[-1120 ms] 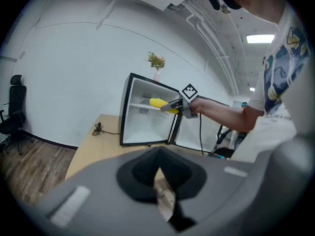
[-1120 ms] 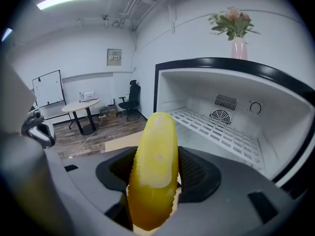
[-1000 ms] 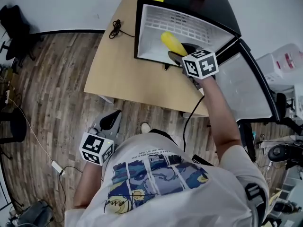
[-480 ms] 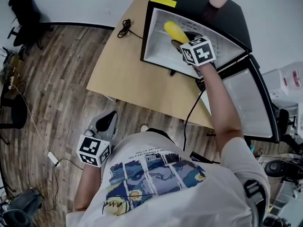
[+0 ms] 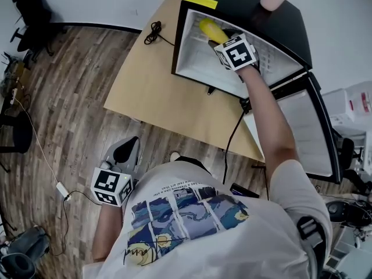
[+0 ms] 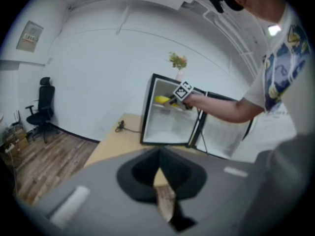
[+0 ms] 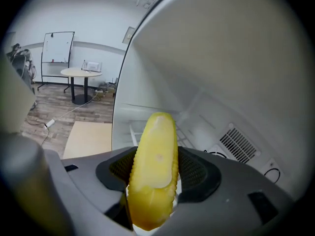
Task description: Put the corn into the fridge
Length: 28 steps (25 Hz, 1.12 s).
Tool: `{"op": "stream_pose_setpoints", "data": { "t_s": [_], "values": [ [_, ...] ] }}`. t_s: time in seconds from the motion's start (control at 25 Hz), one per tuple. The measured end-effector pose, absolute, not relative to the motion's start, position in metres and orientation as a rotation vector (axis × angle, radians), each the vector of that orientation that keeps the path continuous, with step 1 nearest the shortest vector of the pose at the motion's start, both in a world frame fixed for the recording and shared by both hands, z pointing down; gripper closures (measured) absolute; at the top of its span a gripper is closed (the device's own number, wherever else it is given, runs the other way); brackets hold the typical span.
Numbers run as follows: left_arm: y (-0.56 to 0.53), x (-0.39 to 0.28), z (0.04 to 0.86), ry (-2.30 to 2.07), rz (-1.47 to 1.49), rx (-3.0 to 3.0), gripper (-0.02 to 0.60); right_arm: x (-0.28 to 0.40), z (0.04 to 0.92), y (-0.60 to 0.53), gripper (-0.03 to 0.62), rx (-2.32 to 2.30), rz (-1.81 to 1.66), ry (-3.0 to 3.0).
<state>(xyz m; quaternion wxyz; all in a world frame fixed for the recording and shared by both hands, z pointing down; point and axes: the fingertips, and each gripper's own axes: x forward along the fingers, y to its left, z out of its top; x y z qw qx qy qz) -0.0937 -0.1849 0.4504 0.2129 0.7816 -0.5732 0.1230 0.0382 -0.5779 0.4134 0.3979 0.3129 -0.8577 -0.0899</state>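
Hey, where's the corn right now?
The corn is clamped in the right gripper's jaws, in the head view's upper middle. It is held inside the open fridge that stands on the table.

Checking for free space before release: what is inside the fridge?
Only the corn, clamped in the right gripper, shows within the fridge's bare white walls, with a vent grille on one wall. The gripper and arm cover the lower part.

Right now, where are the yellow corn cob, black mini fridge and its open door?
yellow corn cob (image 7: 155, 166): right gripper view, cob's middle.
black mini fridge (image 5: 285, 31): head view, flat top.
open fridge door (image 5: 302, 129): head view, white inner panel.
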Motion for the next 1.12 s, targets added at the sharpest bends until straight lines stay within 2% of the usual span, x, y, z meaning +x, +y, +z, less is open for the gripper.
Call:
{"op": "stream_pose_setpoints", "data": {
  "t_s": [0.6,1.12],
  "values": [
    [-0.186,-0.102,0.453,-1.63,0.351,2.126,0.572,0.024,0.415,-0.595,0.342,0.772,-0.275,-2.196],
    [-0.179,-0.11,0.457,-1.631,0.366,2.113,0.572,0.025,0.417,-0.599,0.342,0.808,-0.076,-2.351]
  ]
}}
